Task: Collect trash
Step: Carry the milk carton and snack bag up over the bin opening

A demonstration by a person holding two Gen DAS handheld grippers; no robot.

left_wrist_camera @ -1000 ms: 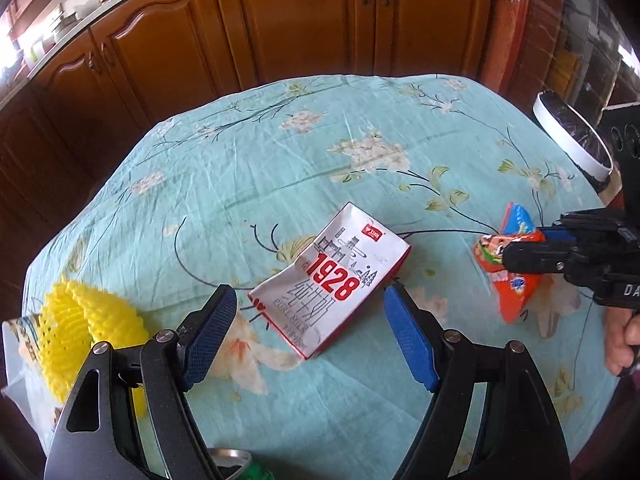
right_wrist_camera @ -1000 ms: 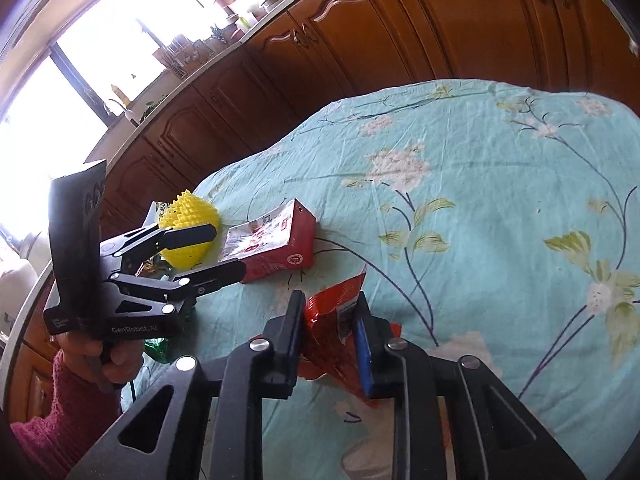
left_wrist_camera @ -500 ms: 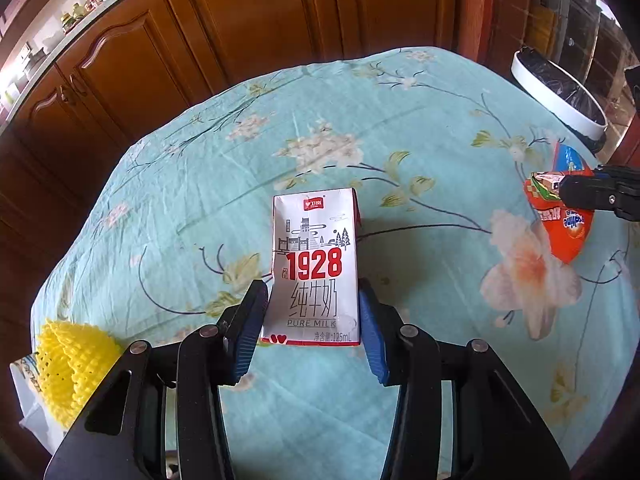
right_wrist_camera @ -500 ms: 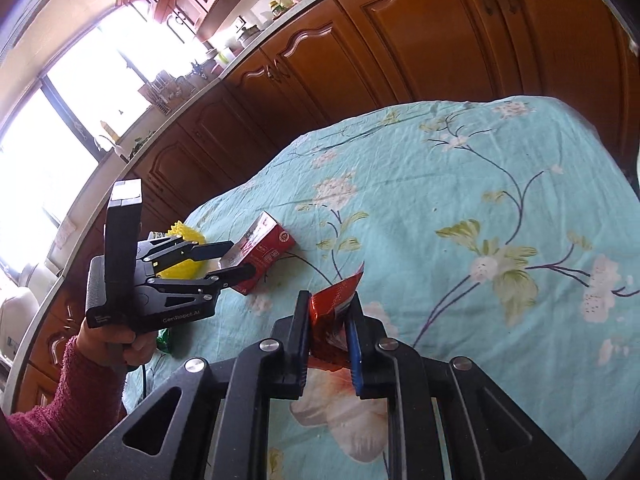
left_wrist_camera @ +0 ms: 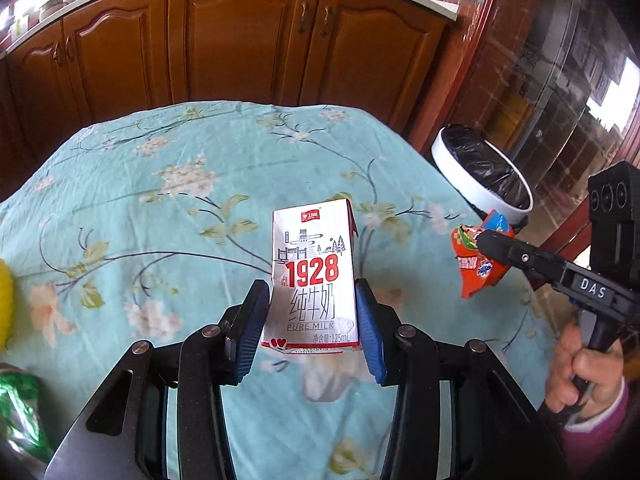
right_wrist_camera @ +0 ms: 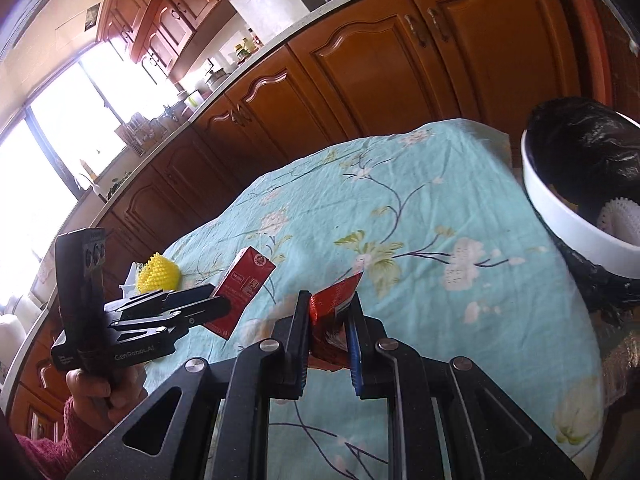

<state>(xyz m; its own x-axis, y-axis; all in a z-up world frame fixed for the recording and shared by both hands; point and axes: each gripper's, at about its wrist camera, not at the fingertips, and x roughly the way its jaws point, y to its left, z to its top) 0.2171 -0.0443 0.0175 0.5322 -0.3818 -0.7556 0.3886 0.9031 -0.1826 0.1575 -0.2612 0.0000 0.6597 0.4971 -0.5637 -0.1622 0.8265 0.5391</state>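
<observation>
Milk carton [left_wrist_camera: 314, 276] sits upright between my left tool's [left_wrist_camera: 312, 316] blue pads [left_wrist_camera: 370, 332], clamped by its lower sides and lifted off the bench [left_wrist_camera: 160, 200]; label faces the camera. Holding it low probably keeps the light box steady for the carry. My right tool [right_wrist_camera: 329, 320] is nearly closed, pinching a crumpled orange-red snack wrapper [right_wrist_camera: 334, 300]; seen from the left view it dangles from the tip, off the cloth. Thin film, so a narrow pinch is all it needs.

Both pieces sit toward the bench's right edge. Just beyond that edge is the white-rimmed bin [right_wrist_camera: 568, 220] with a black liner, mouth open, something white already inside. I judge I'm mid-carry, both items headed for the bin.

Still on the teal floral cloth at the far left: a yellow foam fruit net [right_wrist_camera: 157, 276] and a green shiny wrapper [left_wrist_camera: 20, 412], not yet collected. Risk: the wrapper may slip from the pinch.
</observation>
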